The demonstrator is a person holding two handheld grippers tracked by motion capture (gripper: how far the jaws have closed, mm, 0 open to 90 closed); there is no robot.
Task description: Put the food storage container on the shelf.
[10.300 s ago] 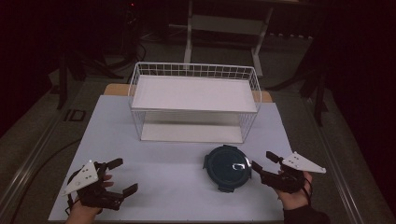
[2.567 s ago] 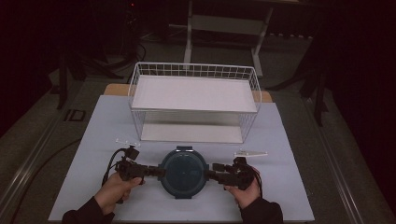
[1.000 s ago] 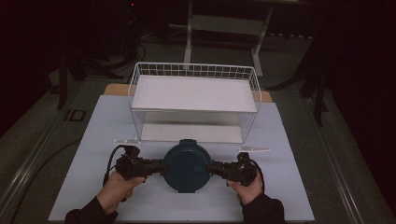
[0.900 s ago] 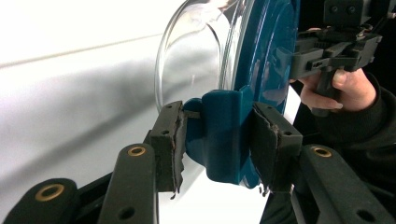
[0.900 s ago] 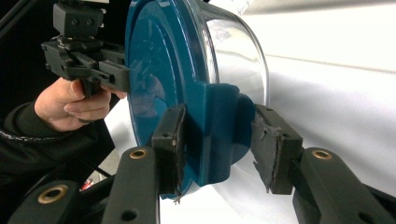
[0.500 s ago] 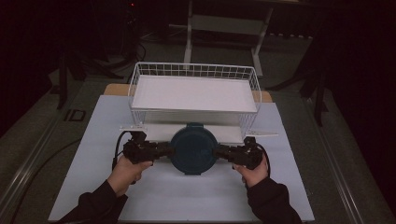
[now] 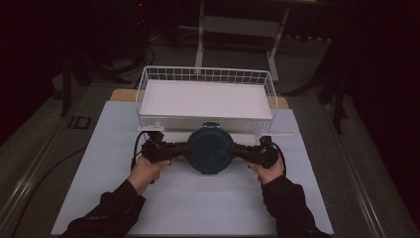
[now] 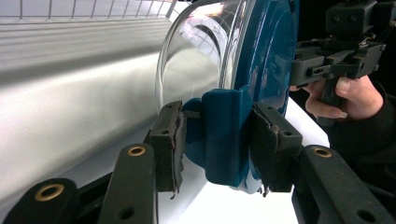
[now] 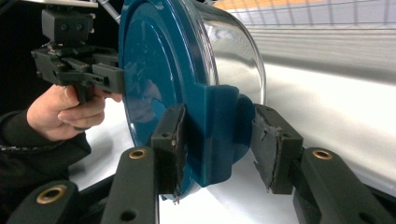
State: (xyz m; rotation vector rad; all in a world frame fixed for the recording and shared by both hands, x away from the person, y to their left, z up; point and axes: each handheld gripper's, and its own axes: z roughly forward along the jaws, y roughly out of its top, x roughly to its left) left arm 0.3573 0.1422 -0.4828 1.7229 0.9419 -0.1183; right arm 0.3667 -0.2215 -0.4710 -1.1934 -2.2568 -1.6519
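- The round clear glass container with a dark blue plastic lid [image 7: 210, 150] is held up over the white table cover [image 7: 198, 203], just in front of the white wire basket [image 7: 148, 94]. The lid faces the person and the glass body points toward the basket.
- The left gripper [image 7: 181, 149] is closed on the blue side clip of the lid [image 8: 224, 135]; in the left gripper view both worn pads press on this clip.
- The right gripper [image 7: 238, 150] is at the opposite clip [image 9: 219, 135]. In the right gripper view its jaws stand at a middle width: one pad touches the clip, while the other pad seems to have a small gap, so I judge the hold is a little loose on that side.
- The person's left hand [image 7: 144, 170] and right hand [image 7: 267, 171] carry the container from both sides, at the same height.
- The step in hand, as I judge it, is the carrying of the container toward the basket, whose white floor looks free.
- The next move calls for lifting the container above the front rim of the basket, keeping both grippers level, and then lowering it inside. The container must also turn so that its base comes down first.
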